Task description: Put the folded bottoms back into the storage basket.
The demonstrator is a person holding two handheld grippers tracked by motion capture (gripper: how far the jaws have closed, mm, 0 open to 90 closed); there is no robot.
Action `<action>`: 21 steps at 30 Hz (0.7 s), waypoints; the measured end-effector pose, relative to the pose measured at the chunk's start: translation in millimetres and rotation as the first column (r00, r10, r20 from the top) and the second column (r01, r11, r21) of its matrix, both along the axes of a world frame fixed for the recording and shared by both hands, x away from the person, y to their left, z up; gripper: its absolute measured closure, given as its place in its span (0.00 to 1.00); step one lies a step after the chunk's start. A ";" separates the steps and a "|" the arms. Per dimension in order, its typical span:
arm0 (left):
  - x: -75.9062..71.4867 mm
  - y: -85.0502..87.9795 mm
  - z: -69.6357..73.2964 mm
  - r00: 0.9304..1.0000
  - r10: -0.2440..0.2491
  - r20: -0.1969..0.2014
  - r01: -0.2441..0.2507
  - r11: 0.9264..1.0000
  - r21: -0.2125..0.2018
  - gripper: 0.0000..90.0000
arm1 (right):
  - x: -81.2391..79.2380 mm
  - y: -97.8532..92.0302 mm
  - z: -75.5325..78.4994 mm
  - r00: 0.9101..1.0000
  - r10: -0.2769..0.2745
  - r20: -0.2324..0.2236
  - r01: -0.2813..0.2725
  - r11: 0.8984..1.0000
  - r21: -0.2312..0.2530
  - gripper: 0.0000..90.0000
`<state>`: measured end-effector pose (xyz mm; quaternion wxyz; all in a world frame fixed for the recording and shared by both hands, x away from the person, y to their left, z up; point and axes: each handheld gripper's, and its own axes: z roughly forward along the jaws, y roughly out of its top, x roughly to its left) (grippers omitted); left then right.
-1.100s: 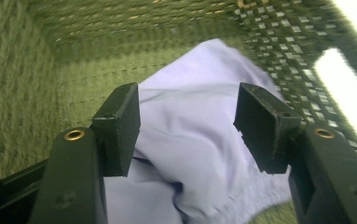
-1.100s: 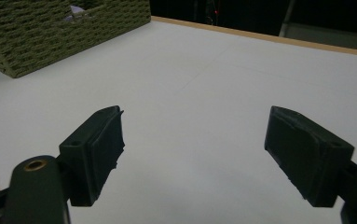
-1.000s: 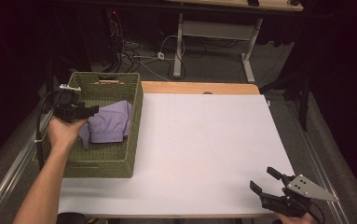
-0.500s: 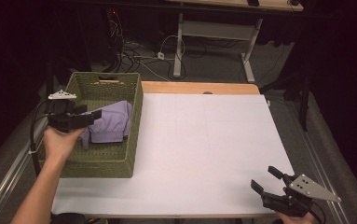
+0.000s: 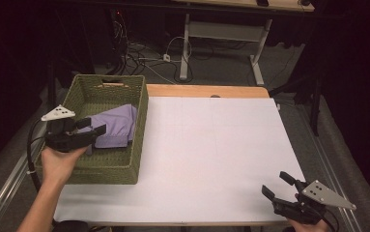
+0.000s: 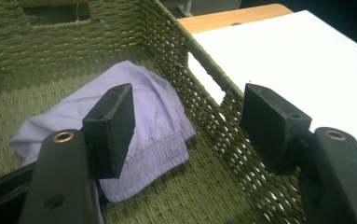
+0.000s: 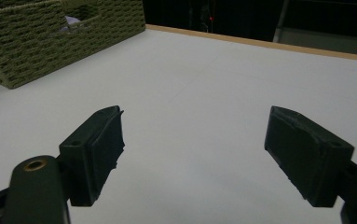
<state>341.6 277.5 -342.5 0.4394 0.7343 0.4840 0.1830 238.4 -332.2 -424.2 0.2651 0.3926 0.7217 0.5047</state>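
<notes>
Lilac cloth [image 5: 115,127] lies crumpled in the green woven basket [image 5: 139,121] at the left edge of the white worktop [image 5: 211,154], whose far edge is bare wood. Left hand-held gripper [image 5: 94,129] hangs above the basket, its jaws having just been opening, nothing between them. Right hand-held gripper [image 5: 275,185] gapes empty at the near right corner. Beyond, cables [image 5: 149,50] sprawl over dark floor beneath a desk frame [image 5: 221,29].

Looks like a lab: dark room, white table [image 5: 211,159], loose cables [image 5: 144,53] on the floor, metal desk legs [image 5: 187,48] behind.
</notes>
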 end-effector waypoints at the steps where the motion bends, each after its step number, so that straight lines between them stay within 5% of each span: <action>1: -4.9 0.4 -0.4 1.000 -0.002 0.009 0.003 1.000 -0.008 0.38 | 0.1 0.0 -0.1 1.000 0.000 0.000 0.000 1.000 0.000 0.22; 21: -37.3 3.5 -10.7 0.999 -0.008 0.048 0.010 0.999 -0.040 0.38 | 2.0 -2.5 -0.8 1.000 -0.012 -0.008 0.012 1.000 0.003 0.22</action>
